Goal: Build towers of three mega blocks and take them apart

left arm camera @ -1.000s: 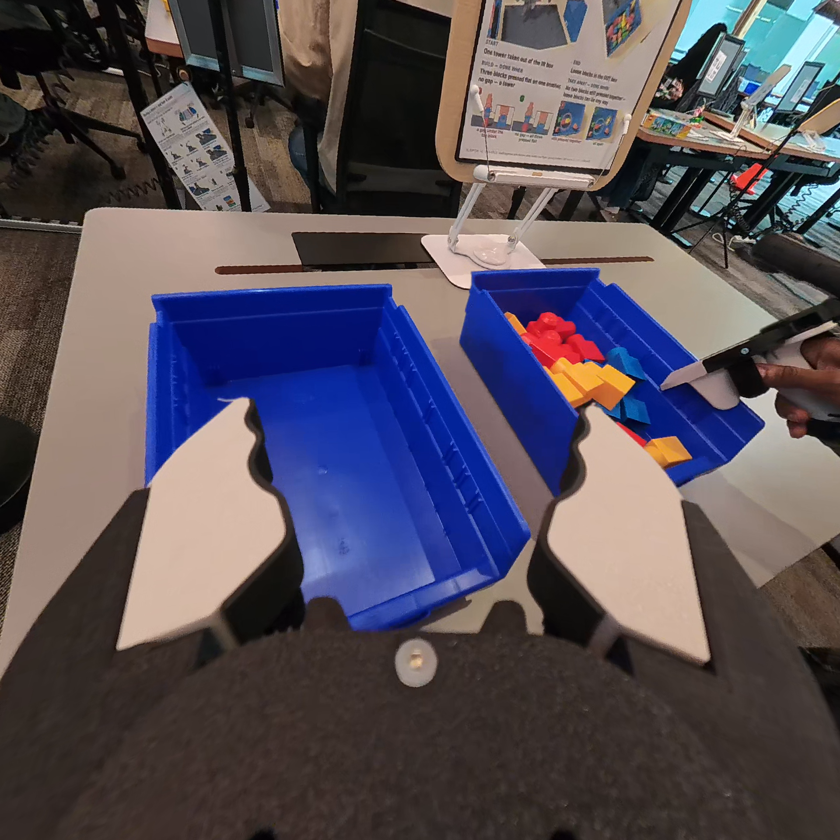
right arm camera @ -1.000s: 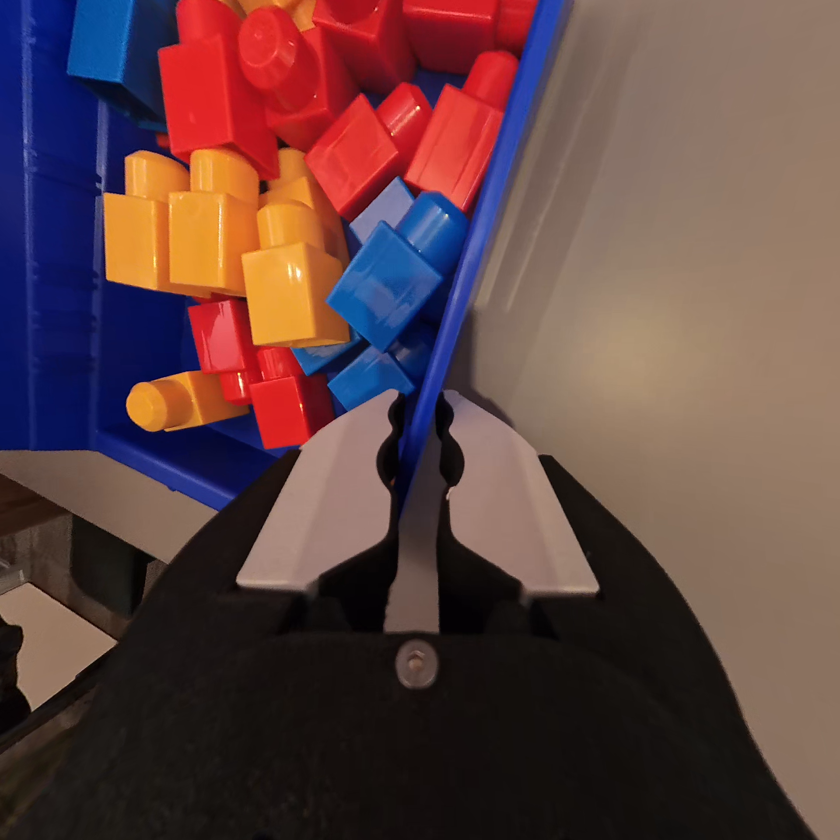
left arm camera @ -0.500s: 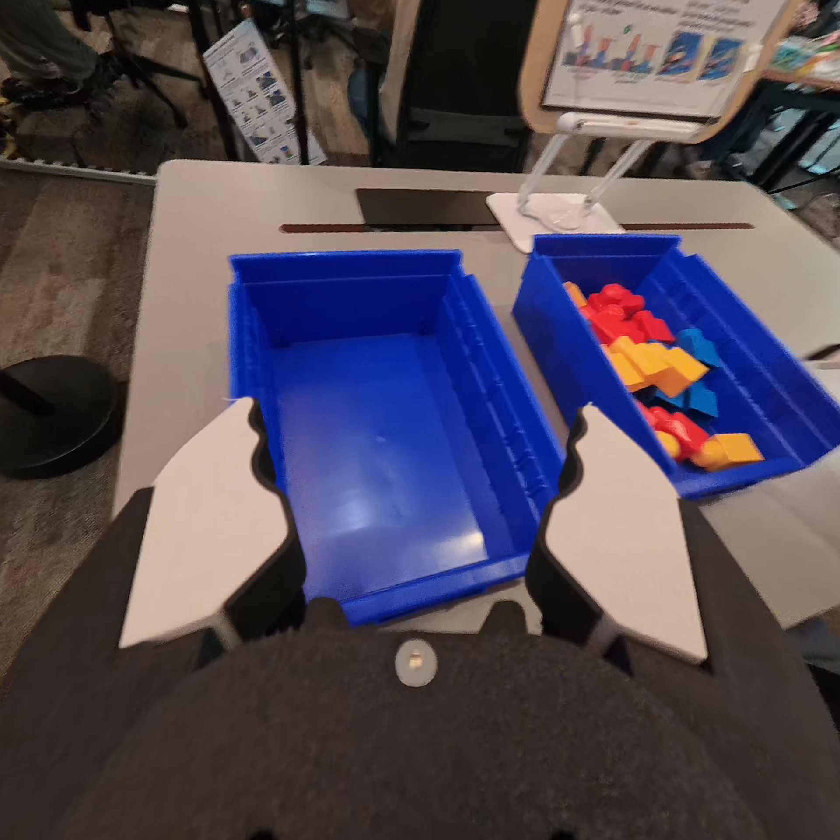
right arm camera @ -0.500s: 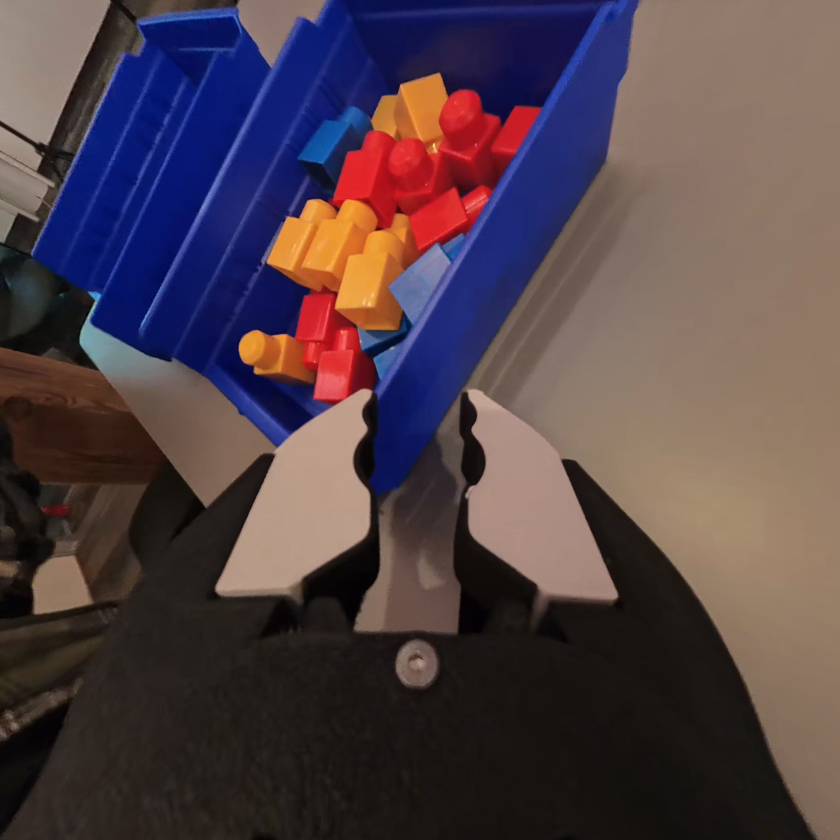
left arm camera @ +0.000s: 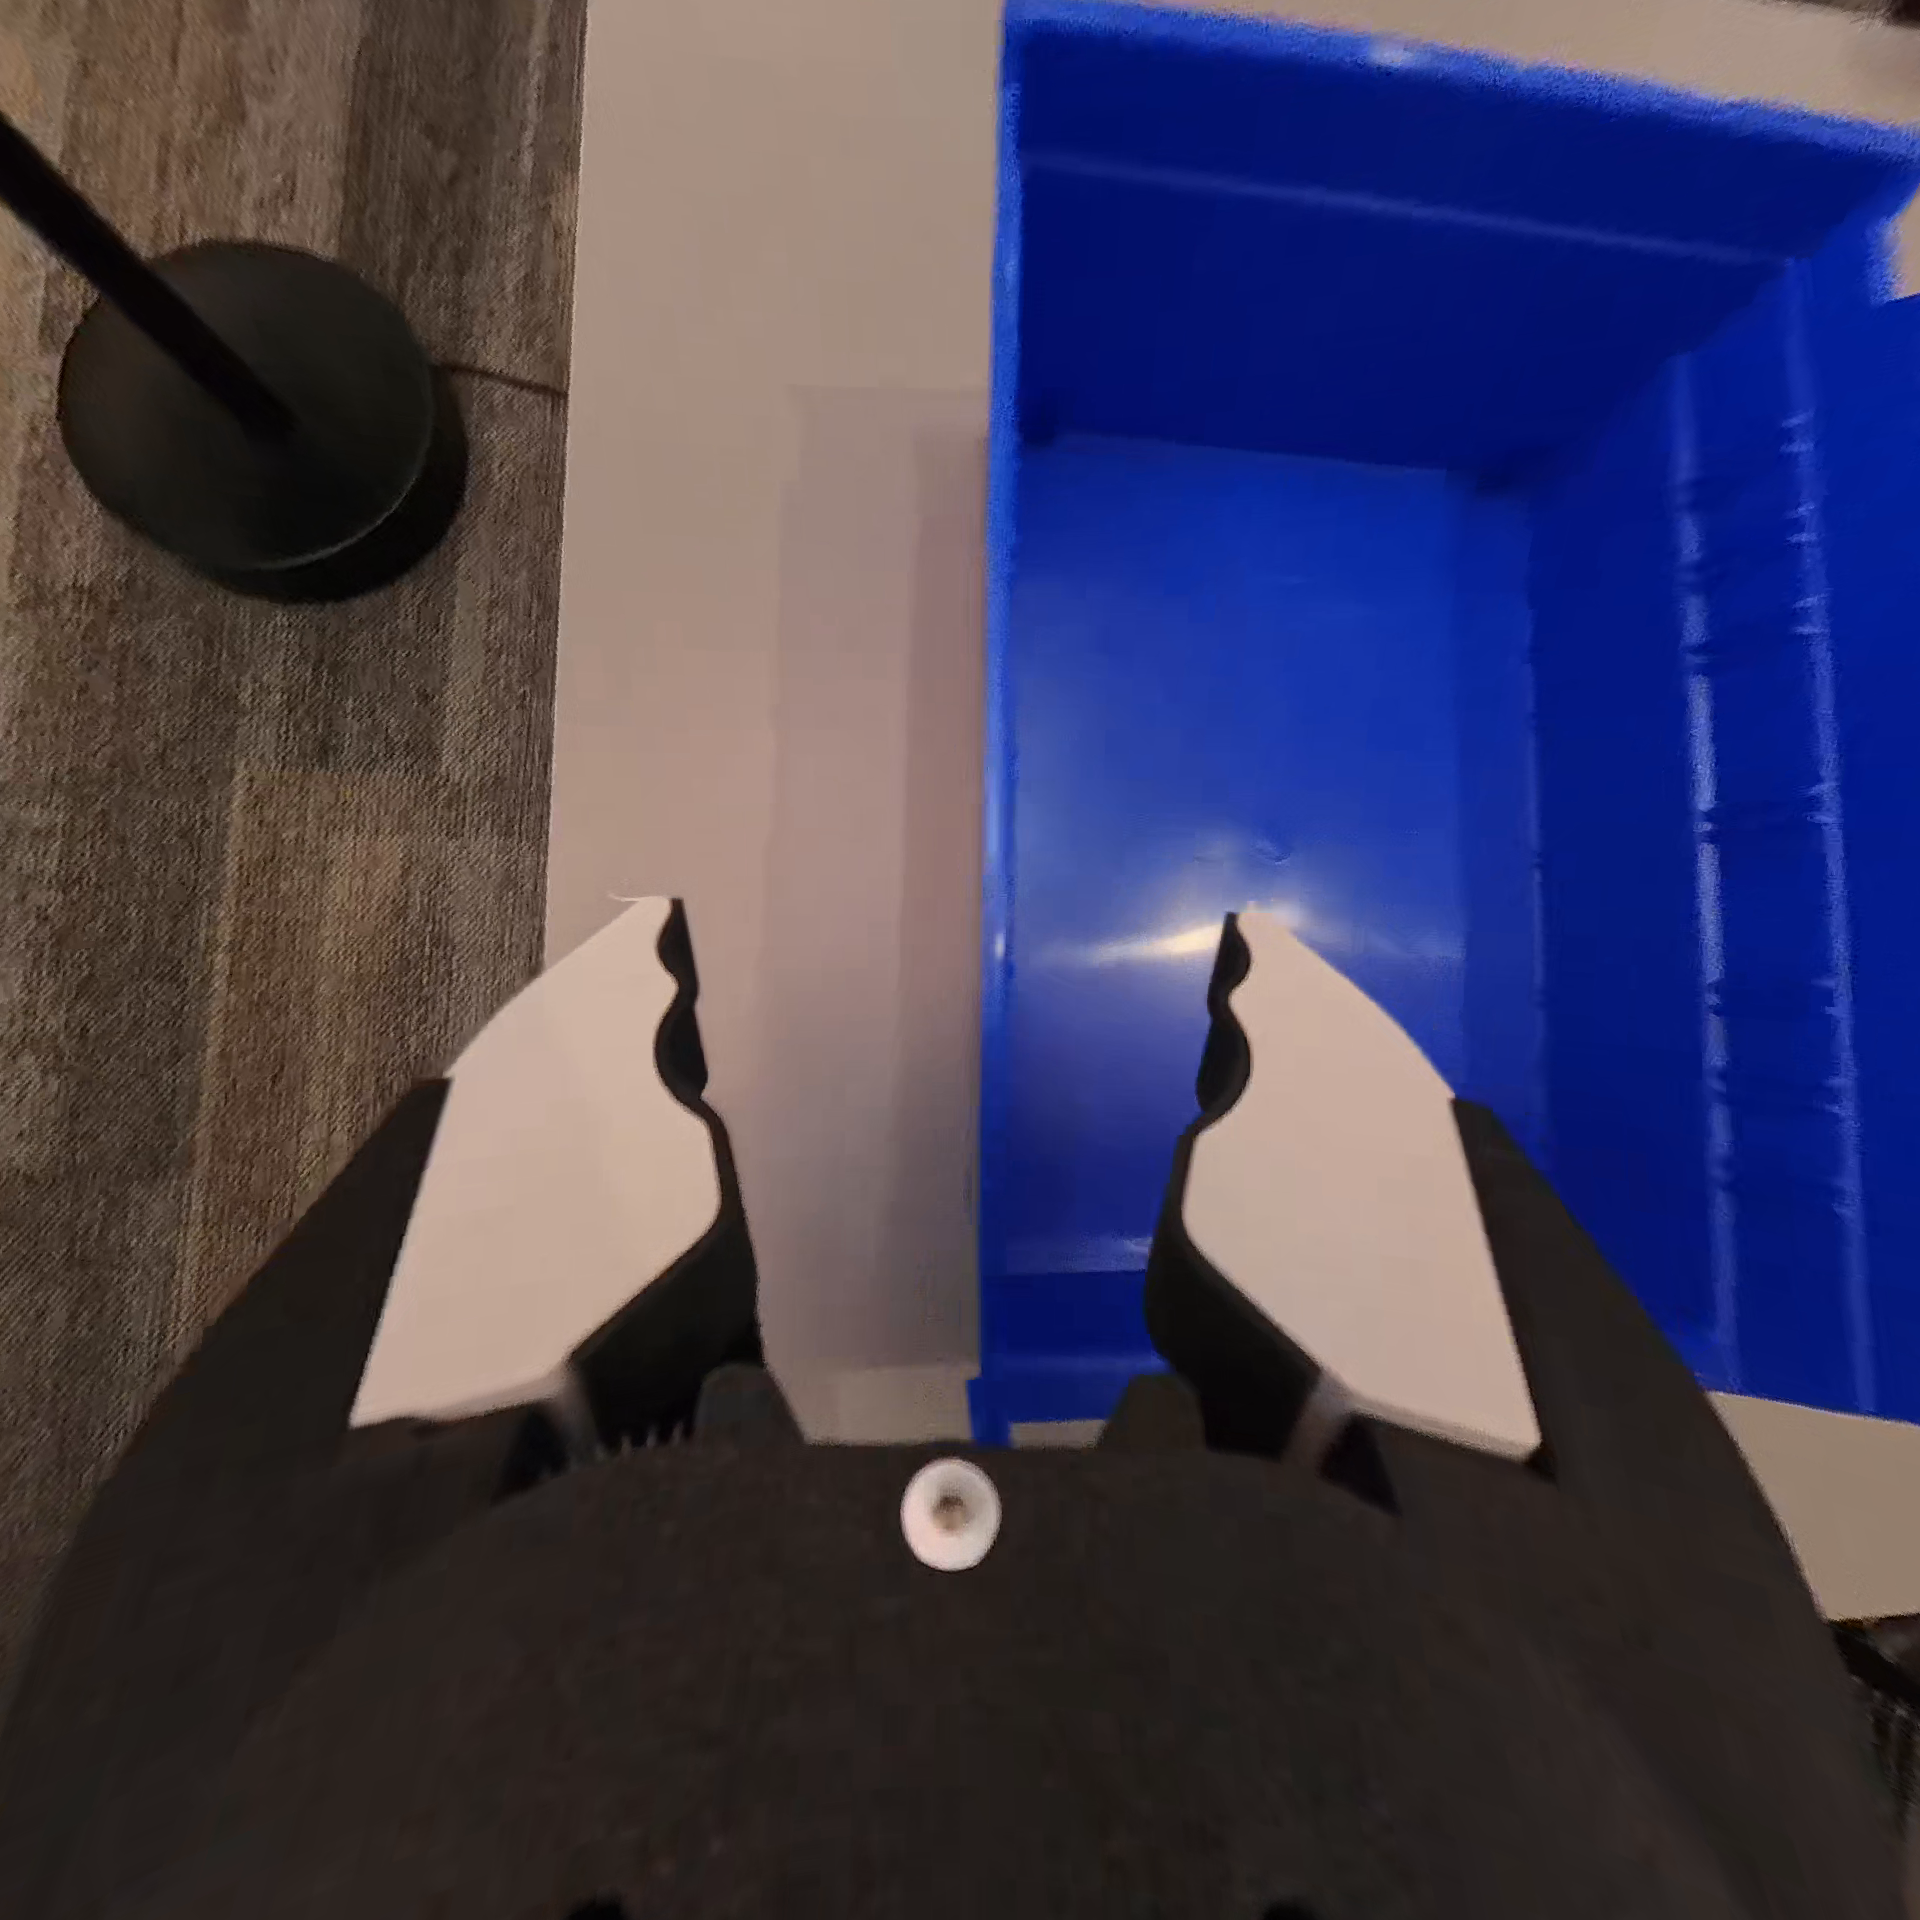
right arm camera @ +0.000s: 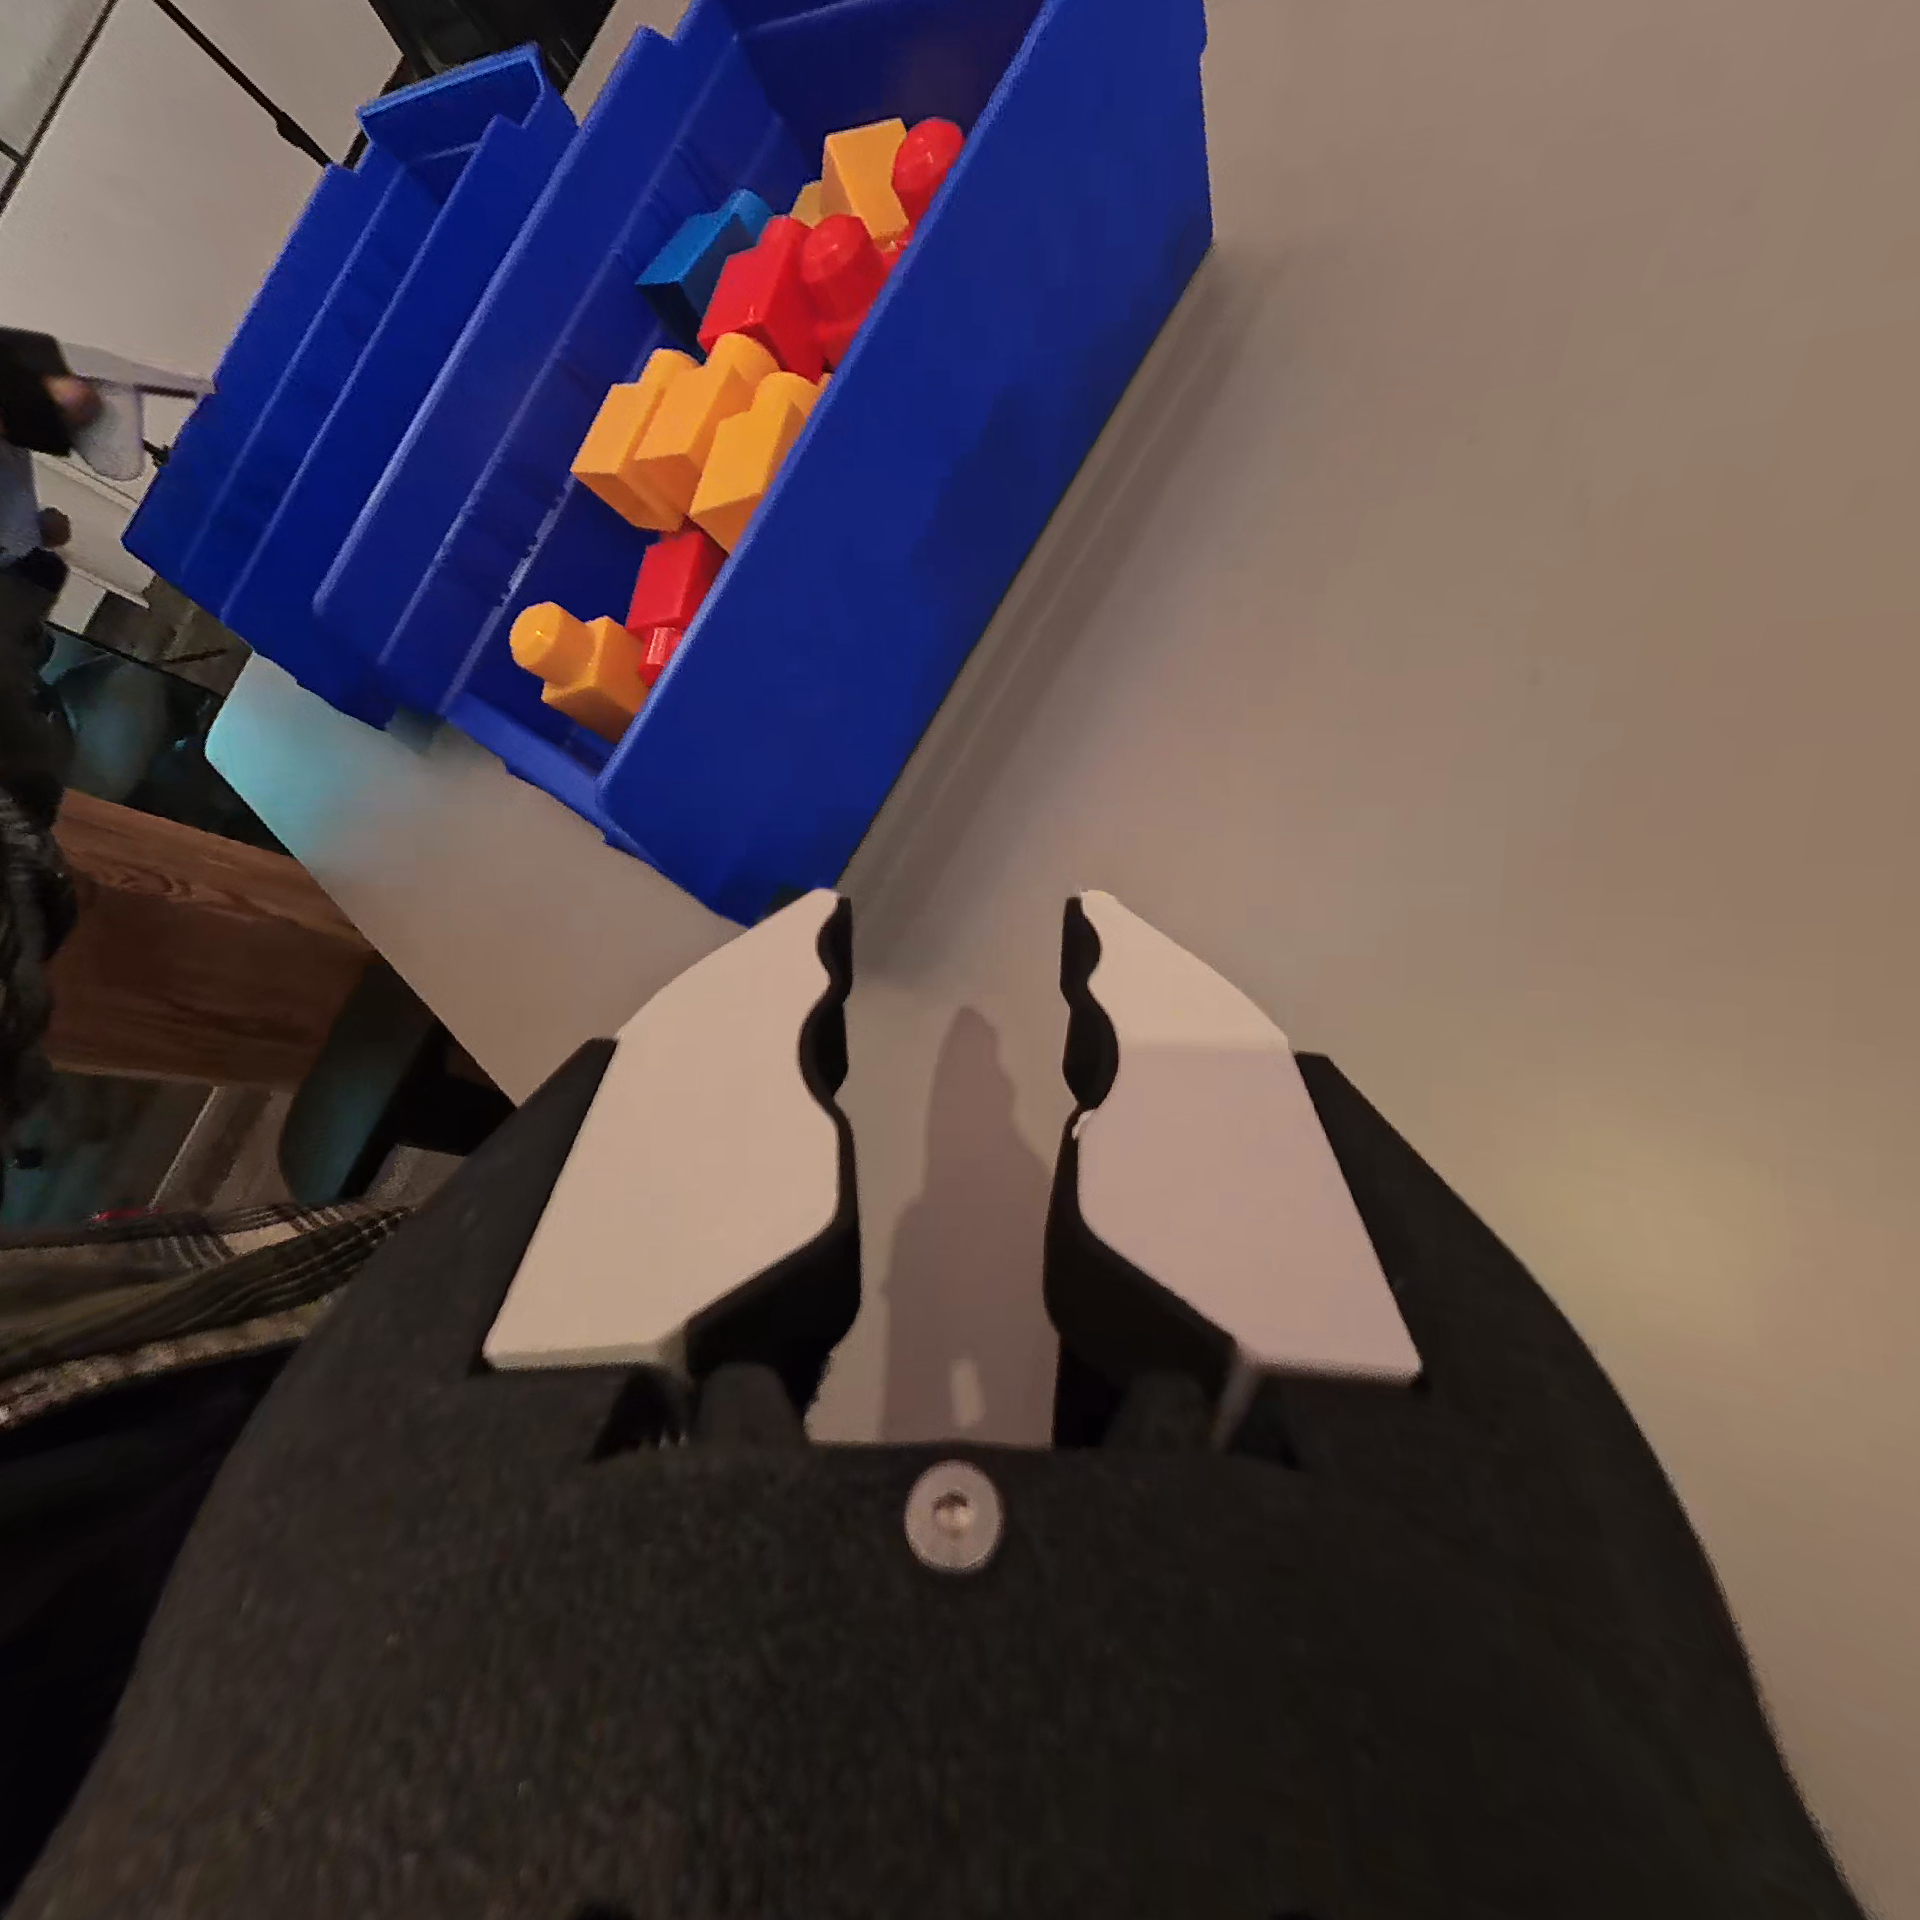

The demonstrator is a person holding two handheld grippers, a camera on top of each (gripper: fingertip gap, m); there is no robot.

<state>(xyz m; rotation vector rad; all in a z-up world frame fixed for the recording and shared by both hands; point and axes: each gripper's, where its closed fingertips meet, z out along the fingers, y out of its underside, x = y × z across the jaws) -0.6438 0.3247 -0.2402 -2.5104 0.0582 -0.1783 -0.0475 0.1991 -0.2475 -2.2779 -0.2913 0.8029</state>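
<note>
Blue bin (left arm camera: 1299, 727) under left gripper (left arm camera: 951, 914), bare inside; gripper spread wide, holding nothing, straddling bin's left wall above grey table (left arm camera: 769, 520). Black round stand base (left arm camera: 249, 416) on carpet at left. Right gripper (right arm camera: 956, 904) parted, holding nothing, over bare table just beside corner of second blue bin (right arm camera: 894, 582). Red, yellow, blue blocks (right arm camera: 727, 416) heaped loose in that bin.
</note>
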